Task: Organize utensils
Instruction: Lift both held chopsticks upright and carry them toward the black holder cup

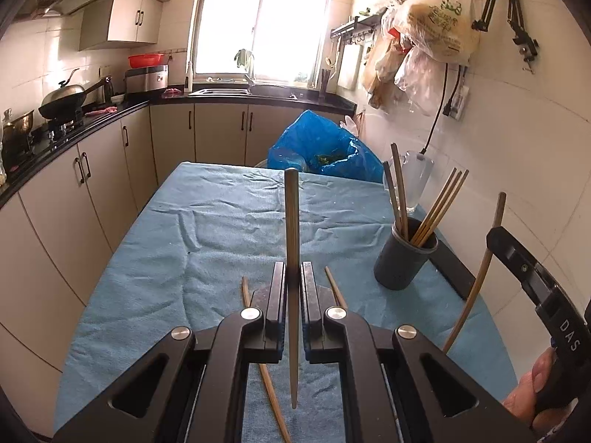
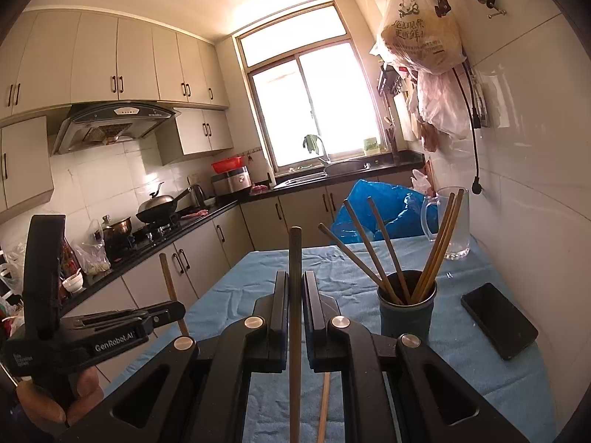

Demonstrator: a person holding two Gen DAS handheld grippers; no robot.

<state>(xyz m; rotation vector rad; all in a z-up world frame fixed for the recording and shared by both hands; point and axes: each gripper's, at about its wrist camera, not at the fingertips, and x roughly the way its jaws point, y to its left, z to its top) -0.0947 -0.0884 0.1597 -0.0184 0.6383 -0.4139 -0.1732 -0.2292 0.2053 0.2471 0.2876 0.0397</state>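
My left gripper (image 1: 293, 269) is shut on a wooden chopstick (image 1: 291, 214) that stands nearly upright between its jaws, above the blue cloth (image 1: 166, 258). My right gripper (image 2: 295, 277) is shut on another chopstick (image 2: 295, 251), also upright. A dark round holder (image 1: 404, 262) (image 2: 406, 313) with several chopsticks leaning in it stands on the cloth to the right of both grippers. In the left wrist view the right gripper (image 1: 496, 238) shows at the right edge with its chopstick (image 1: 480, 277). Two loose chopsticks (image 1: 267, 384) (image 1: 335, 291) lie on the cloth under the left gripper.
A black phone (image 2: 498, 319) lies on the cloth right of the holder, near the tiled wall. A glass mug (image 2: 452, 229) stands behind the holder. A blue plastic bag (image 1: 321, 147) sits past the table's far end. Kitchen counter and cabinets (image 1: 92, 170) run along the left.
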